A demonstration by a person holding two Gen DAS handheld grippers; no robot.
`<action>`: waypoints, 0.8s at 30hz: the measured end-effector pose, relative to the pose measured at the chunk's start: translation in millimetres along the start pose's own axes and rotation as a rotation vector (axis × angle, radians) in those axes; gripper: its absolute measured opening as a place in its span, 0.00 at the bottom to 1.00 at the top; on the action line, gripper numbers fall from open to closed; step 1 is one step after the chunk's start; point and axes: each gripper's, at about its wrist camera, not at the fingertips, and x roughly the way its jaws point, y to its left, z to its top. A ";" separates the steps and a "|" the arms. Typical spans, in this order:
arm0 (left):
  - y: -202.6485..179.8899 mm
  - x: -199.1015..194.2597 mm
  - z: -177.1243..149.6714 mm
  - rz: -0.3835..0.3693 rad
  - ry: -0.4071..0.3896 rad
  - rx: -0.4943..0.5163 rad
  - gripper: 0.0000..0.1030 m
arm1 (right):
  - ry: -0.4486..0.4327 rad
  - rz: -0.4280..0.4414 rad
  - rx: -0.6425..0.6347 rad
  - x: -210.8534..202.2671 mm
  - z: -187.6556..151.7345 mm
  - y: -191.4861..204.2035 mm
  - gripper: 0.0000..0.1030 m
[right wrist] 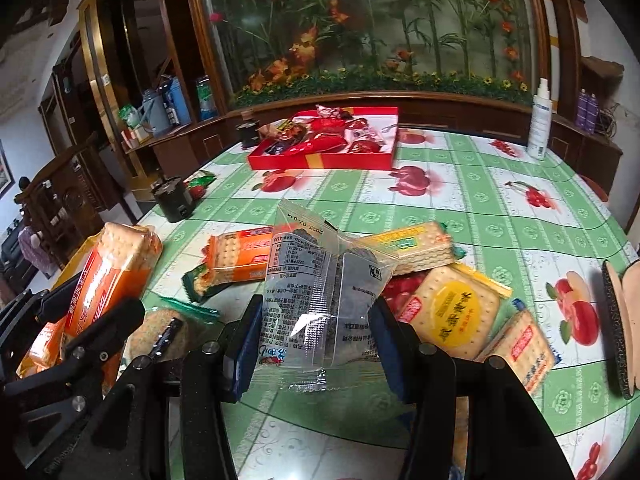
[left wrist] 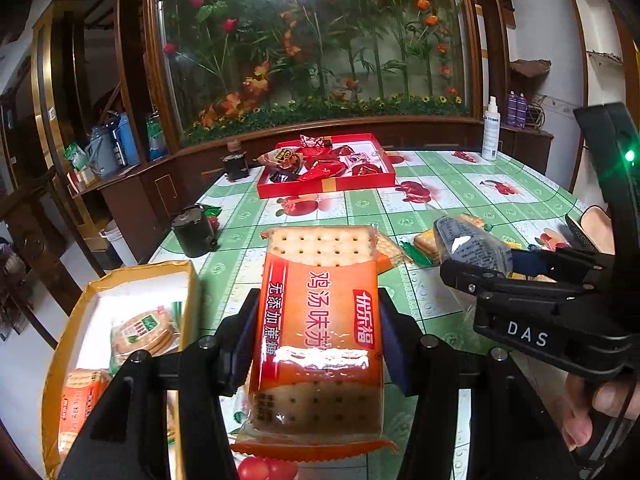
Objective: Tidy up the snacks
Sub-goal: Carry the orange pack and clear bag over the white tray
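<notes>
Between the blue pads of the left gripper (left wrist: 316, 344) sits a flat orange cracker pack (left wrist: 318, 332), clamped on both long edges; its glossy film catches a white glare, and square, dimpled crackers show through the clear ends. It is held above the table's near edge. Just to its left lies a shallow yellow box (left wrist: 80, 304) with a white lining, holding a green-labelled pack of round biscuits (left wrist: 146, 330) and another orange pack (left wrist: 80, 404).

On the other side, the right gripper (right wrist: 316, 340) is closed on a crinkled clear packet (right wrist: 320, 300) with dark pieces inside and small black print on the back; it is raised just over the loose pile of snacks. That pile rests on the tablecloth (right wrist: 480, 200), a slick plastic sheet in green and white squares printed with red fruit. Among it lie an orange cracker pack (right wrist: 236, 258), a pale yellow sandwich-cracker pack (right wrist: 420, 246) with ribbed edges, a square pack with a round yellow label (right wrist: 452, 312) and a smaller one (right wrist: 520, 348) beside it.

Further out stands a squat black cylinder (right wrist: 172, 198) near the left edge. Beyond it, a low red tray (right wrist: 320, 160) holds shiny red wrappers. A white spray bottle (right wrist: 540, 120) stands upright at the far right, and behind the table a dark wooden frame surrounds a glass panel of artificial flowers (right wrist: 360, 20).
</notes>
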 end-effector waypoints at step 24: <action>147.1 -32.2 -27.7 0.145 0.056 -0.234 0.52 | 0.031 0.303 -0.217 -9.1 -27.2 164.6 0.55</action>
